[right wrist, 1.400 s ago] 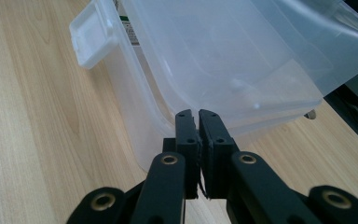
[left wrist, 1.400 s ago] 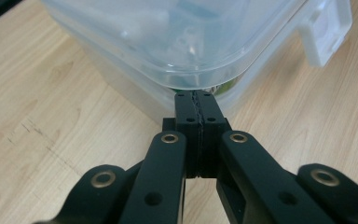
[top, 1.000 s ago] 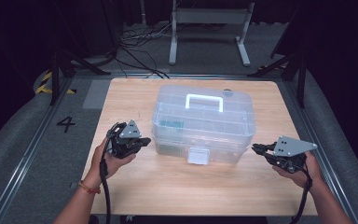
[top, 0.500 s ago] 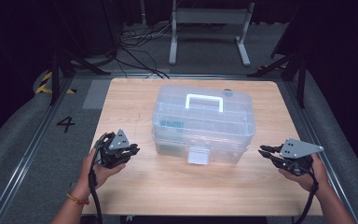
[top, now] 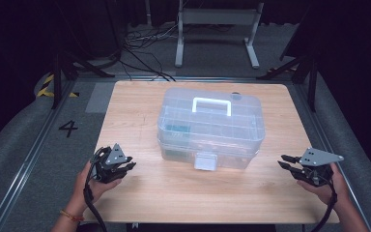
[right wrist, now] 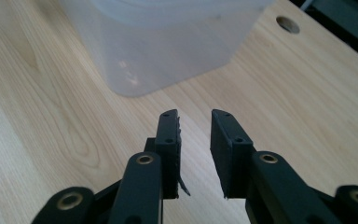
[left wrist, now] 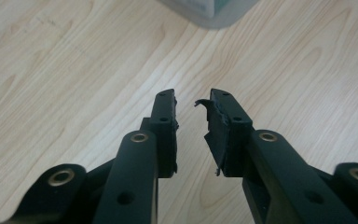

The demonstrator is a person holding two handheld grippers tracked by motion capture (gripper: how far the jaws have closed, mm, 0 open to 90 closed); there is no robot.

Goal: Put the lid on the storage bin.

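Approaching the clear storage box [top: 210, 129] with both the left gripper [top: 127, 166] and the right gripper [top: 284, 161] empty, their jaws having just been opening to a narrow gap, you risk shoving it across the table [top: 140, 193].

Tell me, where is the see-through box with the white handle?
In the high view the clear box sits in the middle of the wooden table, between the left gripper and the right gripper, touching neither.

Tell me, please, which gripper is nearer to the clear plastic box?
Left. The left gripper sits just off the clear plastic box at its front-left corner; the right gripper waits farther off, beyond its right side.
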